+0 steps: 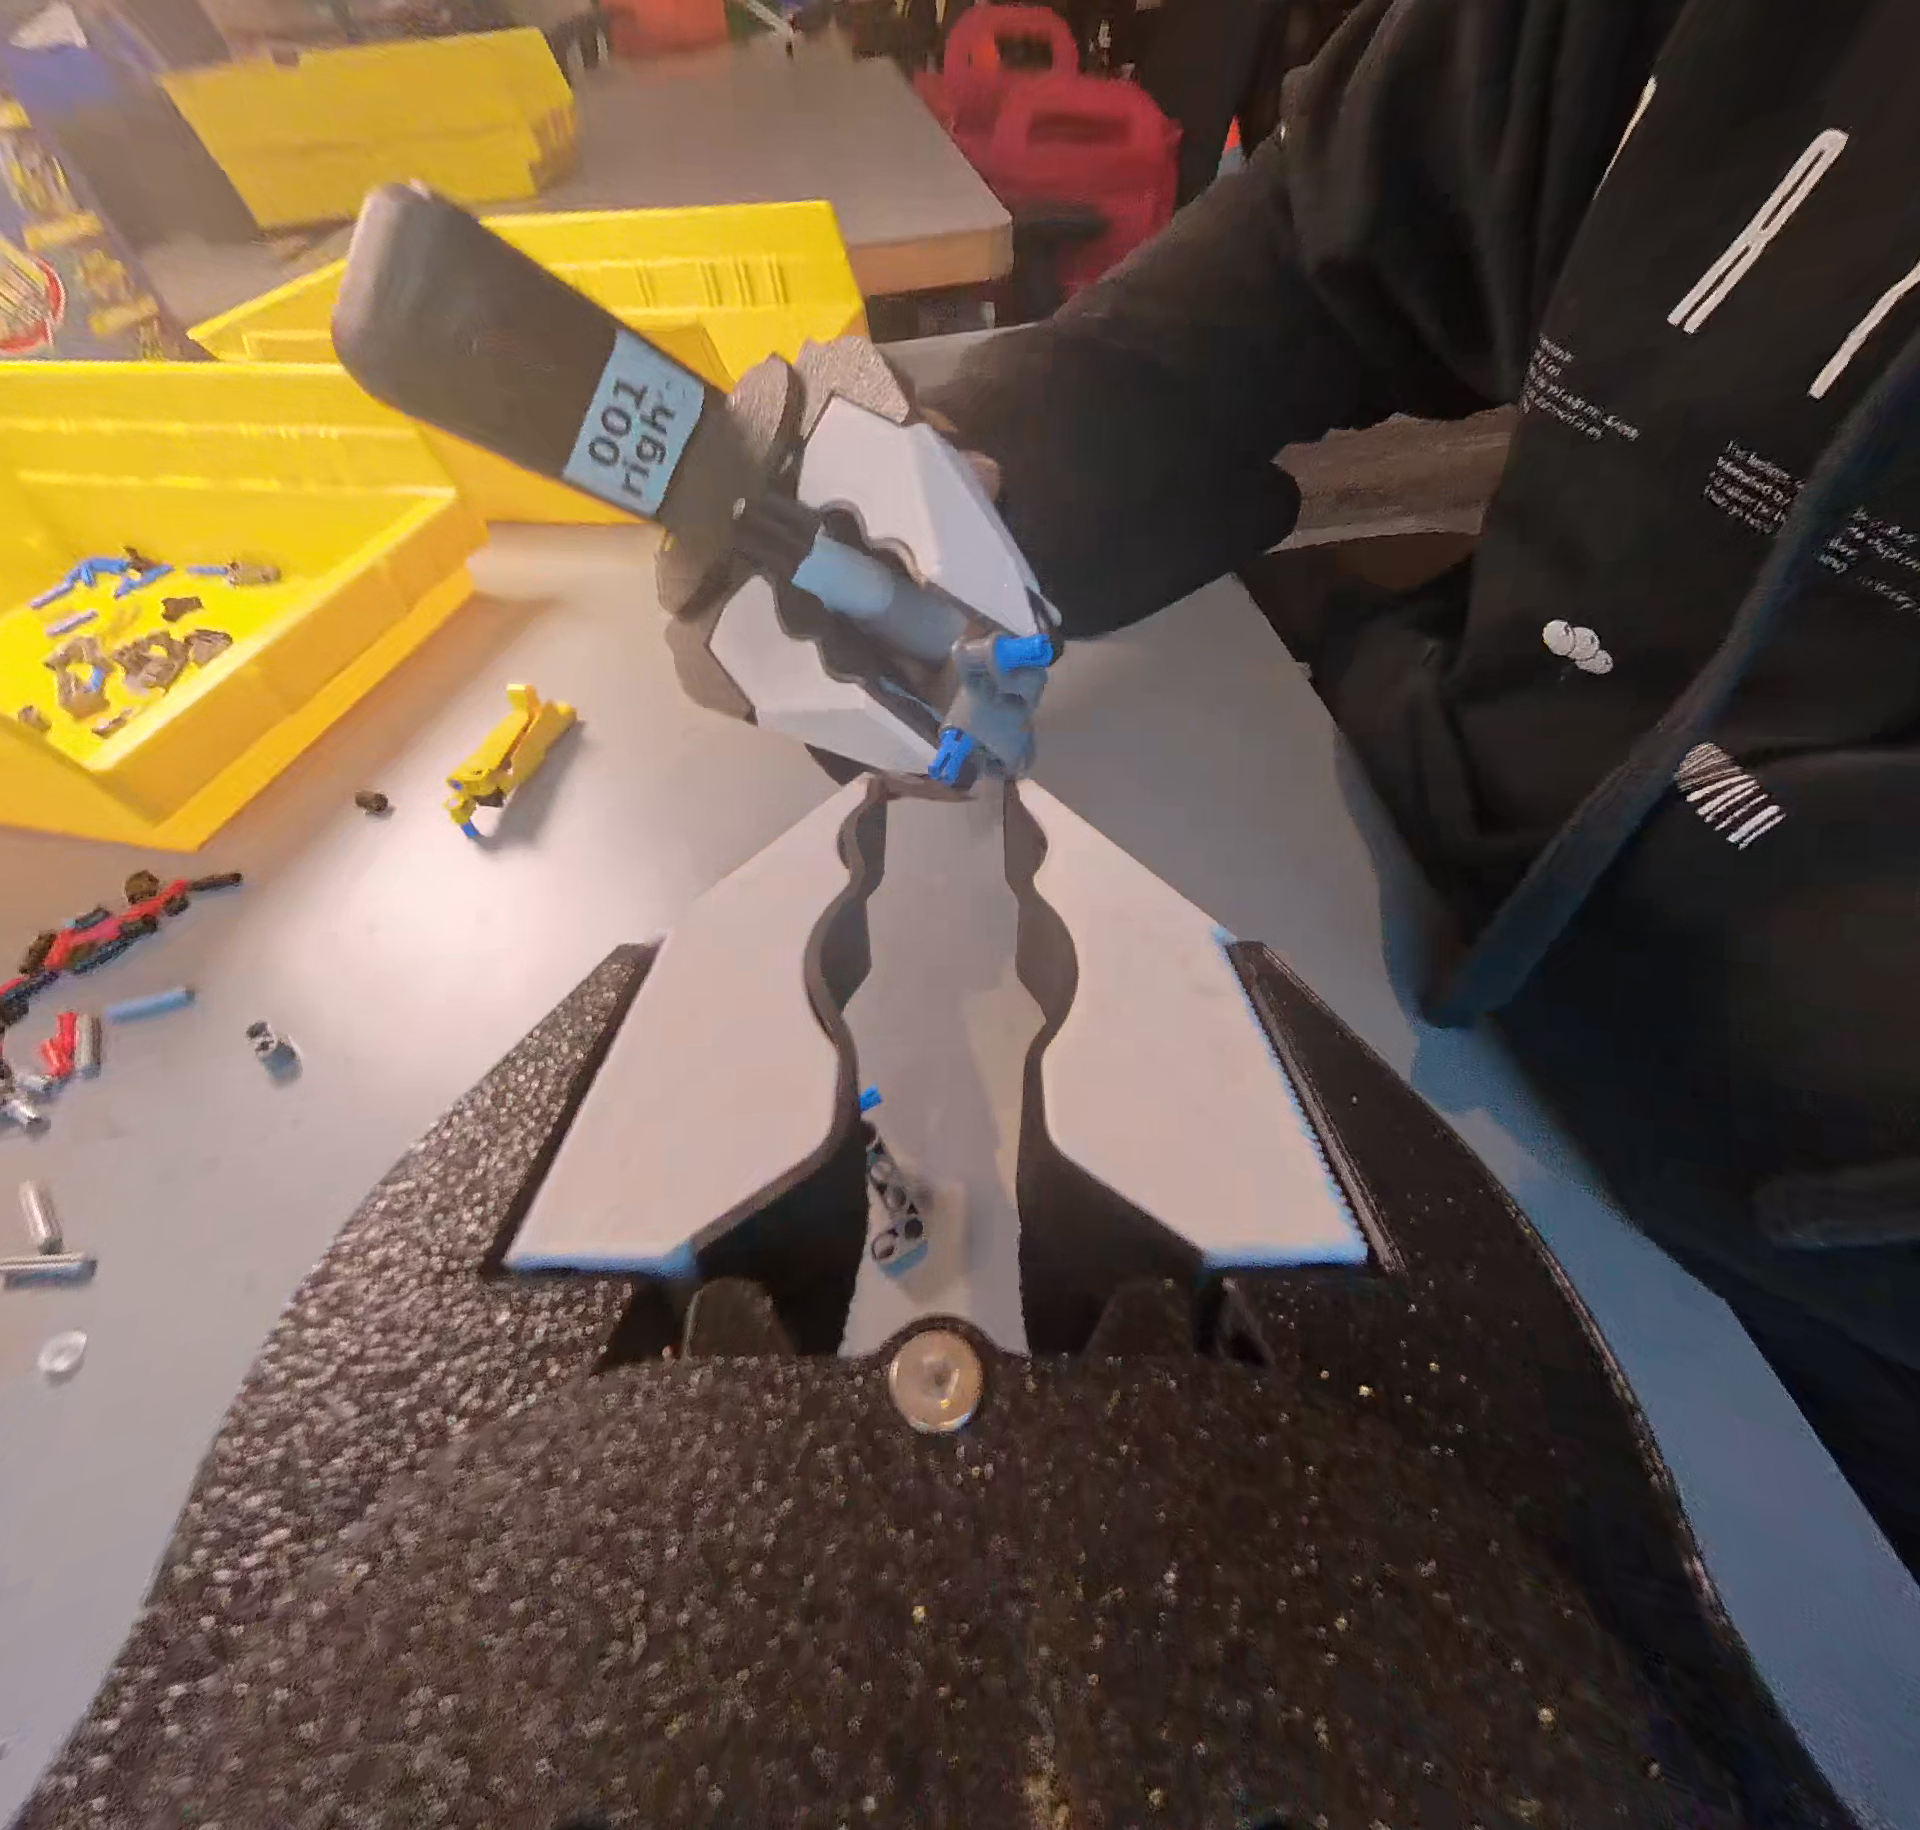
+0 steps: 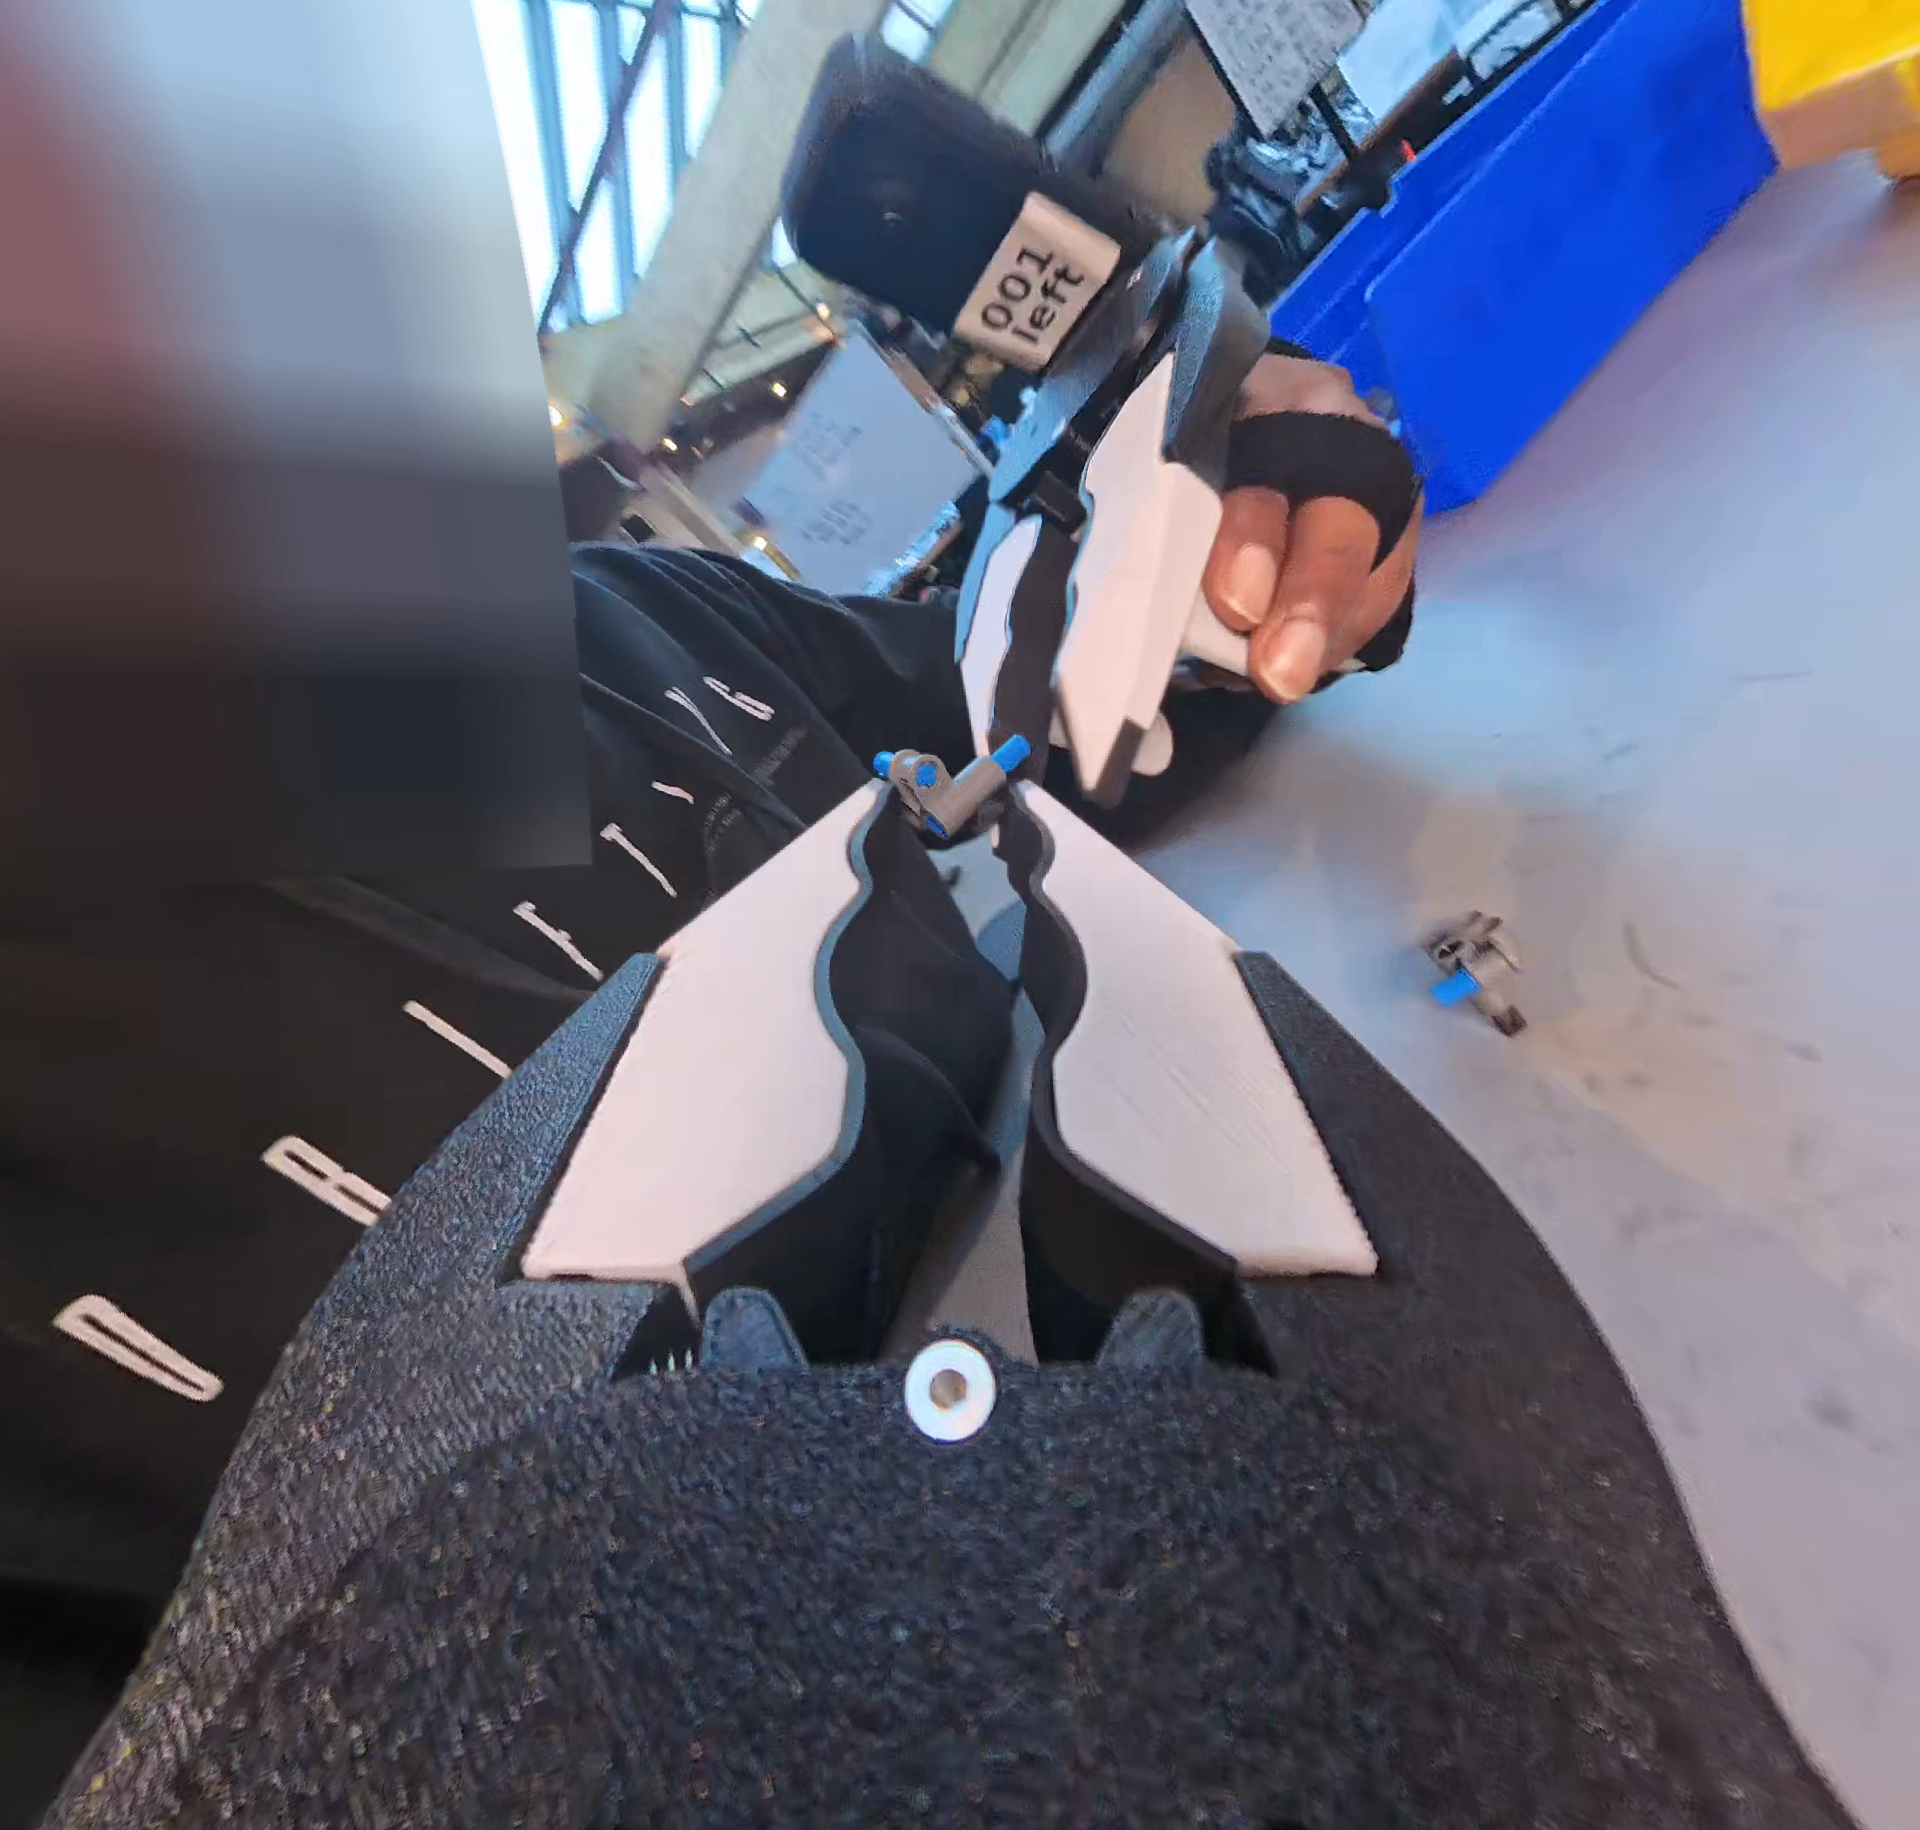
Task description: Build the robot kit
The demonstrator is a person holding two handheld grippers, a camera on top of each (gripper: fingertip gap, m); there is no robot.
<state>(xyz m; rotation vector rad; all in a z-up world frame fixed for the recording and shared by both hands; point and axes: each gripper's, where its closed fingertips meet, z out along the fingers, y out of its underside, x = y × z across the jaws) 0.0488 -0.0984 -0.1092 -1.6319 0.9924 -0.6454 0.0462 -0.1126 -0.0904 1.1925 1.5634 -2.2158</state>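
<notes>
While right gripper [image 2: 940, 804] pinches grey connector [image 2: 940, 783], yellow bins [image 1: 239, 575] left-view only.

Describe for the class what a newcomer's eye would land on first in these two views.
Mid-air, the right gripper pinches a small grey connector piece with blue pins, and the left gripper meets it tip to tip. Behind, at left, yellow bins hold loose parts, with more parts scattered on the grey table.
</notes>
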